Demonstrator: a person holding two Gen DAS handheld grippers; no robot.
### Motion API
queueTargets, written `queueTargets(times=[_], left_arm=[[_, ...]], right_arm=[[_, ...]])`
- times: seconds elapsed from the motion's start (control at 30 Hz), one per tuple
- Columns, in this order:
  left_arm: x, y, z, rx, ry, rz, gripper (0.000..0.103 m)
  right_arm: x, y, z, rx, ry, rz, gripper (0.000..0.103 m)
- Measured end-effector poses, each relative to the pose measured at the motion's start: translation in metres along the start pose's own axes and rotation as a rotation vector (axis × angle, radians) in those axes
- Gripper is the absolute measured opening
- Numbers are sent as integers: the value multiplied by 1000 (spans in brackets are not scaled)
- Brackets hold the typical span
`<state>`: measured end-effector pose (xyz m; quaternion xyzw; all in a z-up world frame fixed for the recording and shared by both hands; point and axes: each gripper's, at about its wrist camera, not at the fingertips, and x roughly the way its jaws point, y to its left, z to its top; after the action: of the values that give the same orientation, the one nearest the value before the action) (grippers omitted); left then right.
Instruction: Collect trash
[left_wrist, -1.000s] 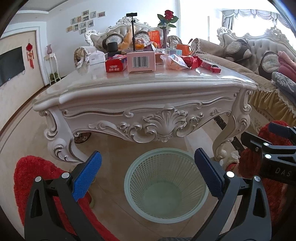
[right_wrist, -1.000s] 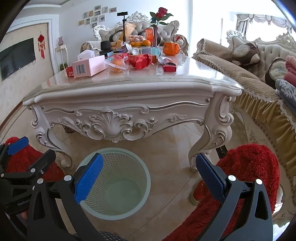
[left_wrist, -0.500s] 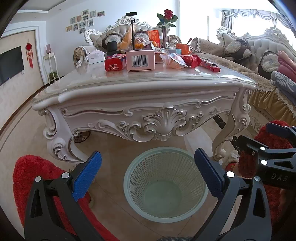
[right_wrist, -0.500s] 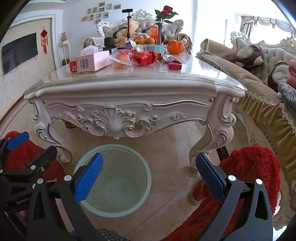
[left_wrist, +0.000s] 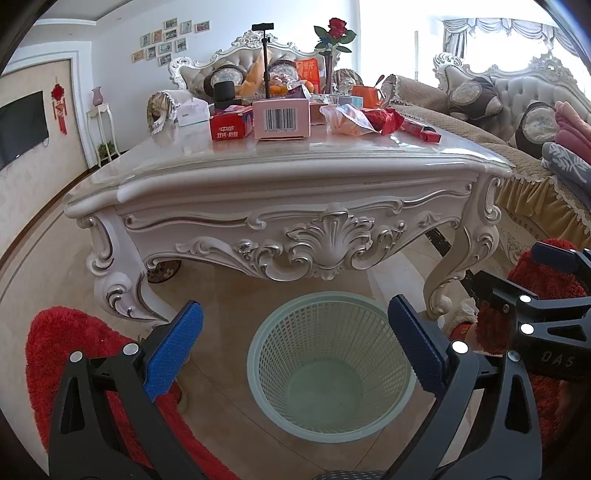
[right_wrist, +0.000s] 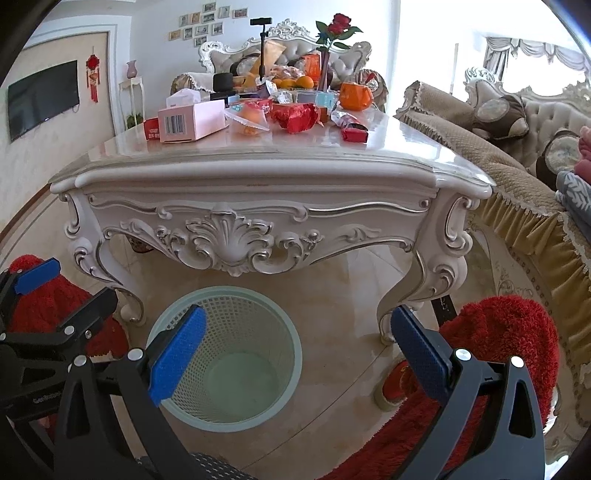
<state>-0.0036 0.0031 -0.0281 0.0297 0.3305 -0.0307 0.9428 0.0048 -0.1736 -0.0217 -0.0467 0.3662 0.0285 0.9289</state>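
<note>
The table carries the trash: a red wrapper and clear bag near its middle. The bin stands empty below. Both grippers, left and right, hang agape, empty. Collecting hasn't begun; next comes lifting toward a wrapper.

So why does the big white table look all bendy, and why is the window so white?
Left wrist view: the fisheye lens bows the carved white table and darkens the corners; the curtained window is blown out by daylight. Right wrist view: same bending, and glare shines on the glossy tabletop.
</note>
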Motion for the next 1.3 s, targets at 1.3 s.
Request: queueTargets(times=[1.3], left_arm=[[66,27,137,-62,-117,-139,97]], right_arm=[[51,-59,131,18,-190,70,96]])
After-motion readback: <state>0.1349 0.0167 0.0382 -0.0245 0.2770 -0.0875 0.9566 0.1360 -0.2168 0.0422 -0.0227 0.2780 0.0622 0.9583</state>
